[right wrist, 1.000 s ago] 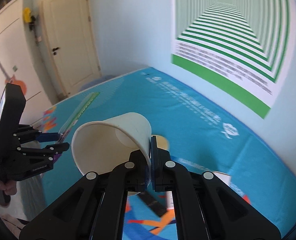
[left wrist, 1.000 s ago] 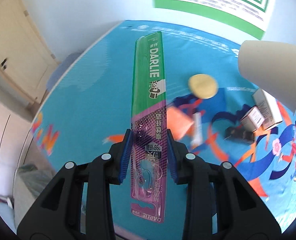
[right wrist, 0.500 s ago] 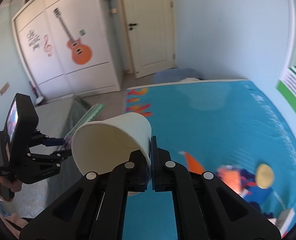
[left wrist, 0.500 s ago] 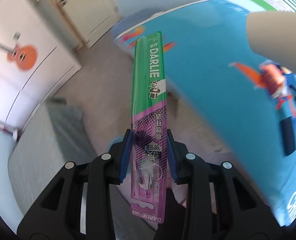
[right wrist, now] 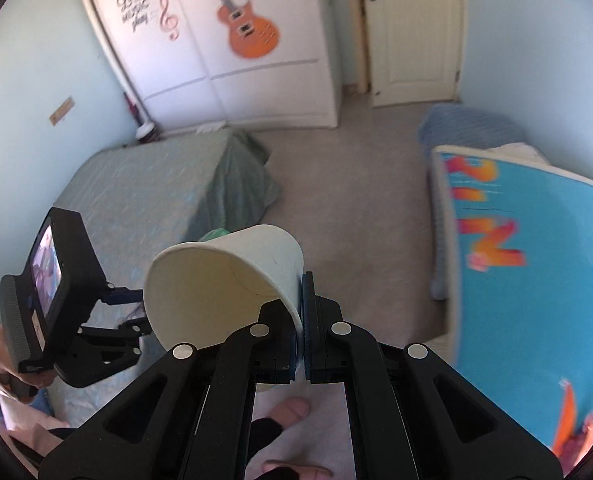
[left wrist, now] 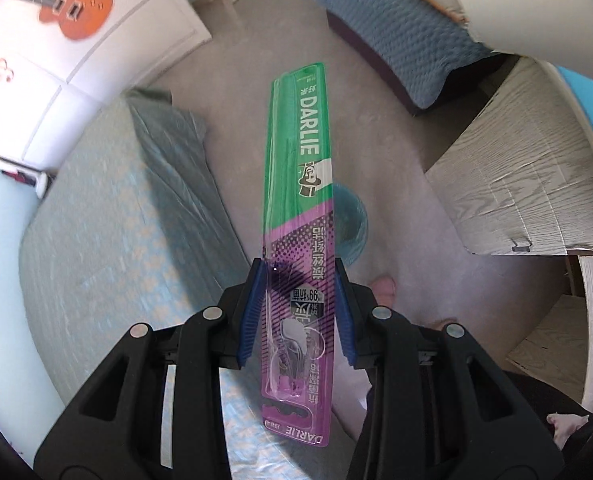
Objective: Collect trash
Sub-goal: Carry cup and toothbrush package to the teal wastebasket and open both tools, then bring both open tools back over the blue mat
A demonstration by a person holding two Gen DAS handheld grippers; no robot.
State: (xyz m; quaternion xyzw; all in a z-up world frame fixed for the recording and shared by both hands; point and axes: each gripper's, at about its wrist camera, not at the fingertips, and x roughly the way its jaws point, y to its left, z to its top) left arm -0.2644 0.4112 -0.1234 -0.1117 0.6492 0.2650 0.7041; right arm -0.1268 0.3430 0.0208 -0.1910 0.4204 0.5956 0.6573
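A long green-and-purple DARLIE toothbrush blister pack (left wrist: 298, 240) points lengthwise away, clamped near its purple end. A white paper cup (right wrist: 226, 276) lies tilted sideways, its rim pinched, mouth facing left.

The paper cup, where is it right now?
In the right wrist view the paper cup sits centre frame, tipped on its side, its rim pinched in the right gripper, above the floor between the bed and the blue table.

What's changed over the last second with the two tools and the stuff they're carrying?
Both tools swung away from the blue table toward the floor, where a blue bin now shows past the toothbrush pack. Unchanged: the left tool grips the pack, and the right tool pinches the paper cup by its rim.
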